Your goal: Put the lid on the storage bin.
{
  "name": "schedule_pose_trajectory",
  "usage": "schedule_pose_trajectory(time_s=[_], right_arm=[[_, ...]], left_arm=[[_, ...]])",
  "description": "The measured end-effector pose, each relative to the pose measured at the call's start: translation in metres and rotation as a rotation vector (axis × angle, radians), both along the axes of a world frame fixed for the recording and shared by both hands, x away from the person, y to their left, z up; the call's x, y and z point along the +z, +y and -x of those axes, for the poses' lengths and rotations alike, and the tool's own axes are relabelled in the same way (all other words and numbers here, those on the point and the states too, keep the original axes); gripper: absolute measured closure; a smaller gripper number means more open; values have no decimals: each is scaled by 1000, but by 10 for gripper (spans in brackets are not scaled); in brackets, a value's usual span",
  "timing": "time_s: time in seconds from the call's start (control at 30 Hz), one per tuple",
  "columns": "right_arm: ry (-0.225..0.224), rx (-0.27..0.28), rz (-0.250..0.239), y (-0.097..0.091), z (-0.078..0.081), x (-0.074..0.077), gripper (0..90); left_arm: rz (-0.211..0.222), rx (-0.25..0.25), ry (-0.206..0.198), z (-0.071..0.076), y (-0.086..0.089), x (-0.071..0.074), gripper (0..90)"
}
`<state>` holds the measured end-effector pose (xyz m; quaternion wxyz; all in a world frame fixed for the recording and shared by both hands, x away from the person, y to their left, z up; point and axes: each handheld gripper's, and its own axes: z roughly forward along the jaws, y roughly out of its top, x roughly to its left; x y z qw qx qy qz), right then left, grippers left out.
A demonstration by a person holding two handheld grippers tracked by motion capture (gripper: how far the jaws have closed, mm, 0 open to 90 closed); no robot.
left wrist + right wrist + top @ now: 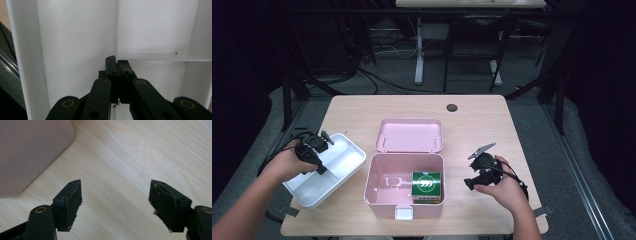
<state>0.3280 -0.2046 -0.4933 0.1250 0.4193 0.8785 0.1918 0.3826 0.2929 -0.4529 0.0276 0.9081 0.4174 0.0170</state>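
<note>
White tray [343, 165]: one, its divider pinched by left gripper [117, 65] jaws; right gripper [115, 202] released (one pink box [379, 192]).

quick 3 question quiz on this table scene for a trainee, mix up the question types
1. True or false: the left gripper has its jaws shut on the divider wall of the white tray.
2. What lies inside the pink box? A) a green packet B) a red cup C) a spoon
3. Fill in: the right gripper hovers over the bare table with its jaws ____.

Key
1. True. In the left gripper view the jaws are closed on the thin white wall.
2. A, the green packet, in the box's near right corner.
3. Open, with nothing between them.
</note>
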Motion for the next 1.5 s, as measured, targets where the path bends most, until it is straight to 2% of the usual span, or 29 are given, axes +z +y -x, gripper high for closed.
schedule_pose_trajectory(time_s=[0.07,0.13,0.2,0.33,0.43,0.57,0.63,0.67,0.83,0.87,0.97,1.07,1.1,1.17,1.2,1.23,1.5], right_arm=[[-11,-3,-6,0,0,-1,266],[-1,-1,2,0,0,0,266],[1,1,5,0,0,0,266],[-6,2,-9,1,-1,-2,266],[4,1,0,1,-1,-2,266],[-7,1,-9,1,-1,-2,266],[5,3,0,1,-1,-1,266],[-11,1,-10,1,-1,-3,266],[-7,2,-7,1,-1,-3,266],[7,3,-1,1,-1,-3,266],[5,1,-1,1,-1,-3,266],[5,1,0,1,-1,-3,266],[-6,0,-7,1,-1,-4,266],[-6,1,-7,1,-1,-4,266],[5,2,4,1,-1,-3,266],[-6,1,-3,1,-1,-4,266],[-3,4,-1,2,-2,-5,266]], left_arm=[[3,-29,-7,2,-1,8,889],[3,-86,-11,4,-4,19,888],[8,-118,-19,7,-8,26,887],[11,-161,-35,12,-16,43,888],[5,-196,-43,15,-24,53,888],[-4,-251,-60,16,-33,64,888],[-5,-278,-63,17,-38,69,887],[-5,-290,-66,17,-40,71,887],[-1,-329,-70,18,-47,79,888],[-5,-336,-70,18,-49,79,888],[-8,-362,-69,18,-54,82,888],[11,-378,-68,18,-58,83,888],[8,-388,-64,18,-60,83,888],[-10,-413,-62,19,-66,83,888],[-10,-419,-61,20,-68,84,889],[-9,-427,-57,20,-70,84,889],[-18,-503,-58,21,-98,85,889]])
